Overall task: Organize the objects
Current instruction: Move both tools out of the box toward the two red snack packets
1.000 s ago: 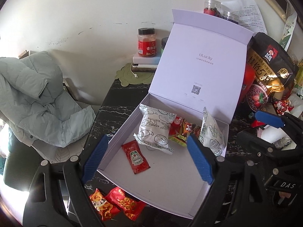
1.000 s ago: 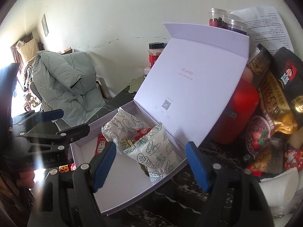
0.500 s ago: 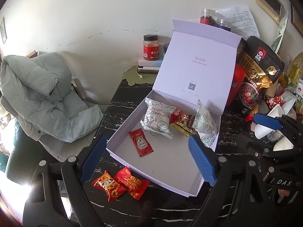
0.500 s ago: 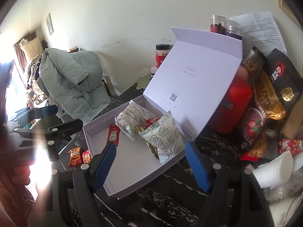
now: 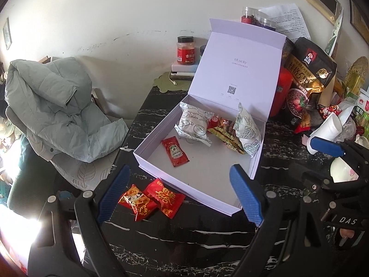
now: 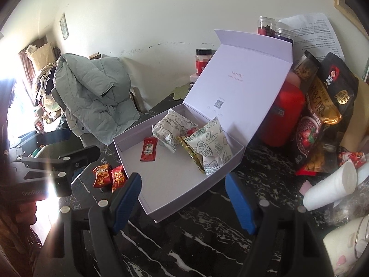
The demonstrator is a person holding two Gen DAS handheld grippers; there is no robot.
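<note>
A pale lilac box (image 5: 196, 194) (image 6: 198, 191) stands on the black marble table with its lid up. Inside lie a red ketchup sachet (image 5: 175, 152) (image 6: 148, 149), two white printed snack packs (image 5: 194, 125) (image 5: 246, 131) (image 6: 171, 129) (image 6: 212, 147), and red and gold sweets (image 5: 223, 130) between them. Two red candies (image 5: 136, 202) (image 5: 165, 197) (image 6: 101, 175) lie on the table outside the box's near left wall. My left gripper (image 5: 179, 166) hovers open over those candies and the box front, holding nothing. My right gripper (image 6: 182, 175) is open and empty before the box's near corner.
A grey-green jacket (image 5: 57, 106) hangs over a chair left of the table (image 5: 184, 237). Behind the box stand a red jar (image 5: 185, 50), a red container (image 5: 282, 92) and a black cereal bag (image 5: 306, 80). White paper cups (image 5: 329, 127) and clutter crowd the right.
Both grippers have drawn back from the box, which now looks smaller and farther. The two red candies have come fully into view in front of it. The packets have not moved.
</note>
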